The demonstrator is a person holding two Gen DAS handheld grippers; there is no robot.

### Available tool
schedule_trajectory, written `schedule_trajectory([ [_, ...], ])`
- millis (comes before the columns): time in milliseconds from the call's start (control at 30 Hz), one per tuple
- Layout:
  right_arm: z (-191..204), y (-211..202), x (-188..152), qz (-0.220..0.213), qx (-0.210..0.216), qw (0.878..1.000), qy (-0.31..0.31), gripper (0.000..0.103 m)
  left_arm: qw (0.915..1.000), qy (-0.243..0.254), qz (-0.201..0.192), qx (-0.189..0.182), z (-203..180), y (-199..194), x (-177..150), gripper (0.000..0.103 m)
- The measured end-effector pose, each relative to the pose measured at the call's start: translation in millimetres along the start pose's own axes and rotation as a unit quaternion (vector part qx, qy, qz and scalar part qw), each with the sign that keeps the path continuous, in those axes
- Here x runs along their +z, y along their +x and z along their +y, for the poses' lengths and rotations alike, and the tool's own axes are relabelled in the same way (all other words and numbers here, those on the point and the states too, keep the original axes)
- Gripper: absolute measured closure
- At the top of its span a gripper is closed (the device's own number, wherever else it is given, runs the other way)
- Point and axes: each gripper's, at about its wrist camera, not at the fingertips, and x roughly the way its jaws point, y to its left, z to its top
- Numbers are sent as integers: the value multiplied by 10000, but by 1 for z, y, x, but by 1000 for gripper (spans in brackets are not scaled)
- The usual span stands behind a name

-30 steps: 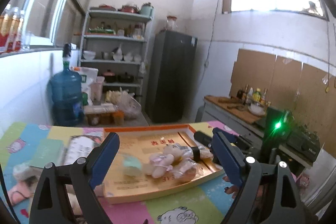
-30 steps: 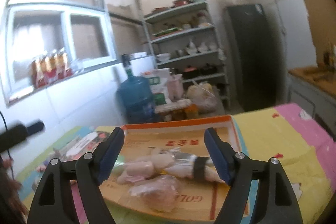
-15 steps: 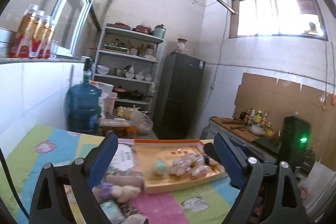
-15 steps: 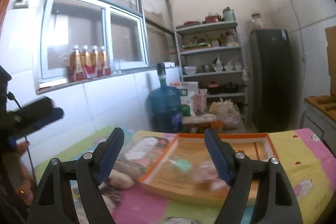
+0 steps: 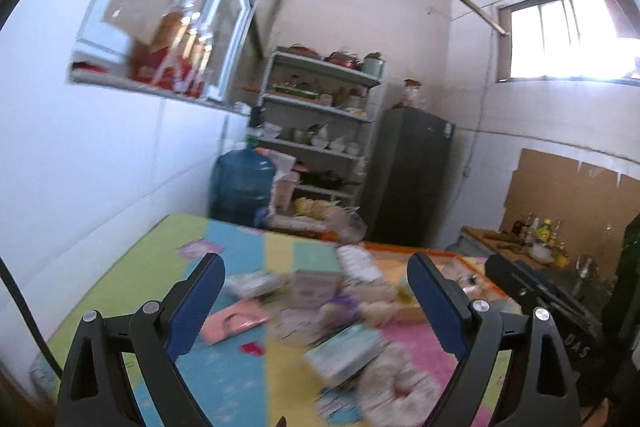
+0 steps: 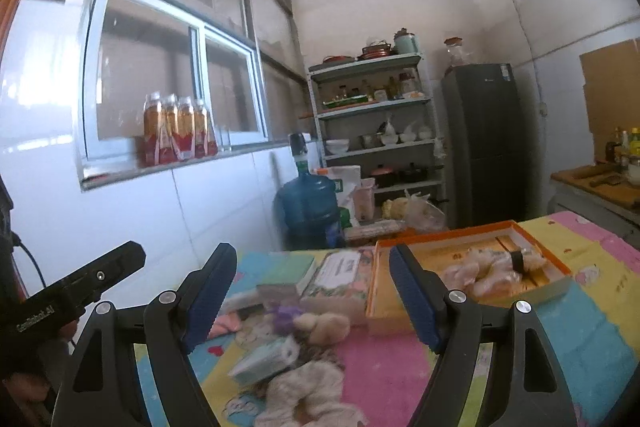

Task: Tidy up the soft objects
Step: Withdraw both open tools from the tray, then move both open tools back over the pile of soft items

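Left wrist view is motion-blurred; items on the desk [image 5: 168, 259] read only as smears. The right tongs' body shows at its right edge, tips cut off. Left tongs [image 5: 316, 303]: jaws apart, empty, blue ribbed pads on black arms. Right tongs [image 6: 312, 291]: jaws apart, empty, same build.

Landmark: orange-rimmed cardboard tray [image 6: 556, 261] on the desk, which carries a patchwork cartoon-print mat. Inside the tray lie pale, plastic-wrapped soft bundles [image 6: 488, 269], one crossed by a black band; exact count unclear. Just left of the tray lie a printed flat box [image 6: 340, 275], a purple-and-cream plush toy [image 6: 316, 323], a mint packet [image 6: 264, 361] and a fuzzy cream knit piece [image 6: 308, 395], partly cut off by the frame's lower edge.
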Motion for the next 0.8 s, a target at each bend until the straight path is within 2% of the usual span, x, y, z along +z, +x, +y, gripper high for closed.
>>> schedule_trajectory([
  [300, 50, -1, -30, 473, 238, 9984, -184, 23, 9992, -9, 241, 312, 39, -24, -23, 10],
  [500, 76, -3, -40, 583, 275, 9973, -355, 23, 9989, 49, 122, 443, 49, -39, -25, 10],
  [800, 89, -4, -44, 628, 192, 9970, -405, 23, 9984, 213, 155, 494, 59, -50, -25, 10],
])
